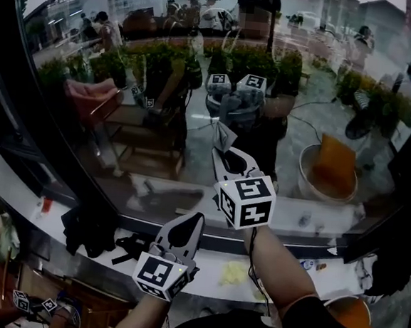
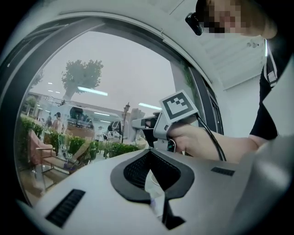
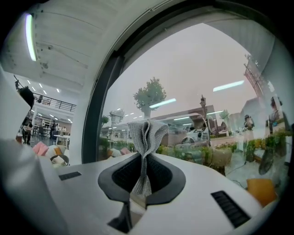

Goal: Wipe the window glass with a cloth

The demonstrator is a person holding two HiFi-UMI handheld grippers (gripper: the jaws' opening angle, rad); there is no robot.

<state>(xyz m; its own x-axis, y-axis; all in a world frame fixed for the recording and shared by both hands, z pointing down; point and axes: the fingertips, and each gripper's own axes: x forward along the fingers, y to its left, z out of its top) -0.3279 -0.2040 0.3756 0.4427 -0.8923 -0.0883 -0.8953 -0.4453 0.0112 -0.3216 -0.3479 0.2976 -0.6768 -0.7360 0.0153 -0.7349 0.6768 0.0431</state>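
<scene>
We see the right gripper (image 1: pixel 225 154) raised in front of the large curved window glass (image 1: pixel 110 108), its jaws clenched on a crumpled grey knitted cloth (image 1: pixel 224 136). In the right gripper view, the cloth (image 3: pixel 146 137) stands pinched between the black pads and fans out above the jaw tips of that gripper (image 3: pixel 143 158), with the pane (image 3: pixel 197 92) close beyond it. We cannot tell whether the fabric touches the glass. The left gripper (image 1: pixel 196 218) hangs lower and nearer the person, over the white ledge (image 1: pixel 211 264) below the window. In its own view the left gripper (image 2: pixel 149 151) has its jaws closed tip to tip. Something pale shows in the gap behind them, and we cannot make out what it is. The hand (image 2: pixel 195 137) holding the right tool shows just beyond.
</scene>
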